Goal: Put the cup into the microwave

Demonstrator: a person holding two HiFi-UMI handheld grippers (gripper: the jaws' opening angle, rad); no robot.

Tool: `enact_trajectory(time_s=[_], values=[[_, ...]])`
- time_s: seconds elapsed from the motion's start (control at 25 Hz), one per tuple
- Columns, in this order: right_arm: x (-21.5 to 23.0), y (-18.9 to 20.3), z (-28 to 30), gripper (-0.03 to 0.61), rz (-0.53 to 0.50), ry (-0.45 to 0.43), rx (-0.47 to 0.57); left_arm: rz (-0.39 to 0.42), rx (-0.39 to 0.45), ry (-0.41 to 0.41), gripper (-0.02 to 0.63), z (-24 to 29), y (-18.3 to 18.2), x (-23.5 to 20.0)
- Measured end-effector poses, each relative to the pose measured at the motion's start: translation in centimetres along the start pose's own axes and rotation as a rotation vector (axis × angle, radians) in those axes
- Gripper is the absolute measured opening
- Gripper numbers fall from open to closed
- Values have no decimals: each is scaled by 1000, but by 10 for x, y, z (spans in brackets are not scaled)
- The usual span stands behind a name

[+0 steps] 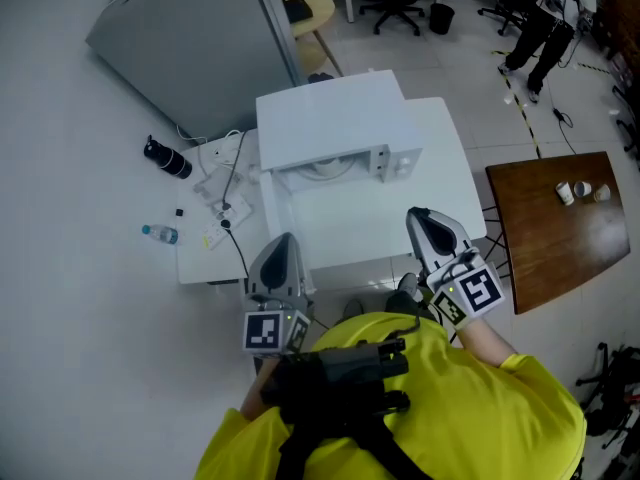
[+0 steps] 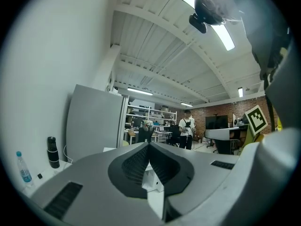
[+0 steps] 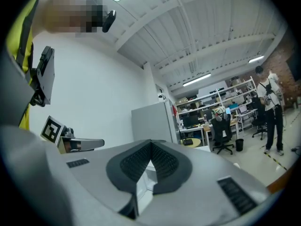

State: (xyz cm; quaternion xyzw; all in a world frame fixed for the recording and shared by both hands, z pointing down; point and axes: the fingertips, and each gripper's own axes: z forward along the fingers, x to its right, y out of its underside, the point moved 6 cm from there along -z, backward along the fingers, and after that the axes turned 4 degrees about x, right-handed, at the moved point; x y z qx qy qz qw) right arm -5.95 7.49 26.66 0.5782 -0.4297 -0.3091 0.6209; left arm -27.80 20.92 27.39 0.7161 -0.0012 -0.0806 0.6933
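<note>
A white microwave [image 1: 335, 128] stands at the far end of a white table [image 1: 350, 233], its front facing me. Its door [image 1: 274, 208] seems swung open to the left. A round white shape [image 1: 328, 167] shows in the opening; I cannot tell if it is a cup or the turntable. My left gripper [image 1: 284, 238] [image 2: 149, 145] is shut near the door's near edge, nothing between its pads. My right gripper [image 1: 417, 215] [image 3: 151, 142] is shut and empty over the table's right side. Both point level at the microwave [image 2: 153, 180] [image 3: 143, 185].
A black bottle [image 1: 167, 158] [image 2: 53, 152], a small water bottle [image 1: 160, 234] [image 2: 23, 168] and a power strip with cable [image 1: 225, 208] lie left of the microwave. A brown table [image 1: 560, 238] at right carries two small cups [image 1: 566, 192]. A grey cabinet [image 1: 190, 38] stands behind.
</note>
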Motion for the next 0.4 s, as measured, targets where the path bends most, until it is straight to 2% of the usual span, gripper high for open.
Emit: enact_trajectory(time_s=[0.4], values=[[-16, 14, -5, 3, -9, 50, -15, 9, -25, 27, 3, -13, 5, -7]])
